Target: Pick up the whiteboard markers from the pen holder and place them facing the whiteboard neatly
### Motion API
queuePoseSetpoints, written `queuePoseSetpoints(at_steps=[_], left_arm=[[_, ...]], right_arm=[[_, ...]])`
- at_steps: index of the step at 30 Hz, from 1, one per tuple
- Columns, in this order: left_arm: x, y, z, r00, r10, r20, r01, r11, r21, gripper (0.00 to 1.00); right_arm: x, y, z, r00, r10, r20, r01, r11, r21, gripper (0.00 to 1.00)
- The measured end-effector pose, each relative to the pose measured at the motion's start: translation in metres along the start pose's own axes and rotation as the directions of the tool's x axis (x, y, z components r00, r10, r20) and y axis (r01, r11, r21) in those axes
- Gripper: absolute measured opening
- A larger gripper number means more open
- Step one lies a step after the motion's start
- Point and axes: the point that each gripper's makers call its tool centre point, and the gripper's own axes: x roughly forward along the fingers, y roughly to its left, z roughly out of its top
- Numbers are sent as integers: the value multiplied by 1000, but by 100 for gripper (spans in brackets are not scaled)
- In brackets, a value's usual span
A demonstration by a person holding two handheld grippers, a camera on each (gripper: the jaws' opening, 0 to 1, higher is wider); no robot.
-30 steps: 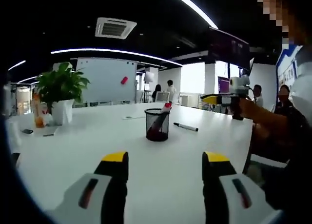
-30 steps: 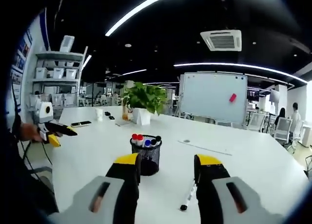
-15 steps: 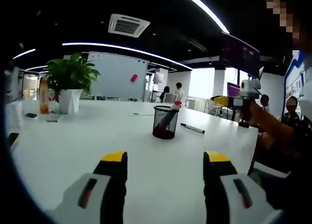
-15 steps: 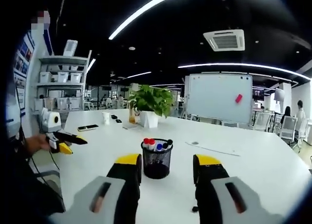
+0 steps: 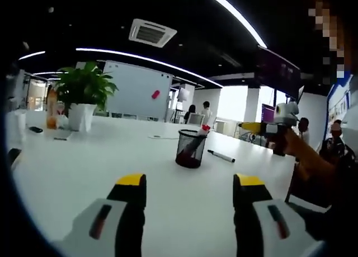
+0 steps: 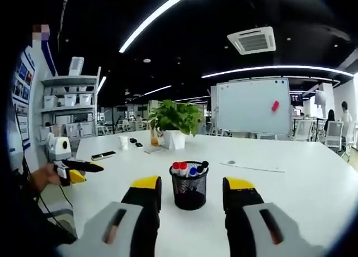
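the right gripper [image 6: 191, 192] is the nearer tool: the mesh pen holder [image 6: 189, 190] stands dead ahead of it, framed between its two yellow-tipped jaws, which are spread apart with nothing between them. the whiteboard markers [image 6: 189, 168] stand nearly upright in the holder, caps up, red ones toward this gripper's left jaw, blue and black toward its right, so their long axis runs up and down and a grasp would, i judge, have to come in from above the rim onto a cap end

from the left gripper [image 5: 190, 187], also spread wide and empty, the pen holder [image 5: 189, 149] lies ahead and well apart, a red-capped marker leaning out toward its right jaw. just beyond the holder on that side one black marker [image 5: 221, 155] already lies flat on the white table [image 5: 84, 162]

the whiteboard [image 6: 247, 107] stands far past the holder, ahead and to the right gripper's right, with a potted plant [image 6: 175, 122] ahead to its left. a phone [image 6: 104, 155], a cup and small items lie farther left, well clear. nothing stands between the right gripper and the holder; the crowded caps may make singling one out fiddly
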Motion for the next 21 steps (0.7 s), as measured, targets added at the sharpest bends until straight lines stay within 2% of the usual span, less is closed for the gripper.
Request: queuePoseSetpoints(at_steps=[6, 10, 13, 18, 21], left_arm=[[1, 2, 0, 1000, -14, -4, 14, 1000, 6, 64], [1, 4, -4, 1000, -22, -21, 22, 1000, 4, 64], [4, 6, -5, 999, -28, -35, 28, 1000, 3, 64], [6, 11, 1, 999, -25, -26, 25, 1000, -19, 64], [7, 14, 3, 999, -22, -32, 20, 999, -41, 65]], right_arm=[[2, 2, 17, 999, -2, 48, 2, 1000, 7, 44], [8, 2, 17, 1000, 2, 11, -1, 998, -60, 44], [12, 4, 19, 1000, 21, 13, -20, 998, -56, 44], [24, 4, 18, 999, 33, 0, -33, 999, -28, 43], [27, 9, 24, 999, 42, 1, -42, 999, -25, 43]])
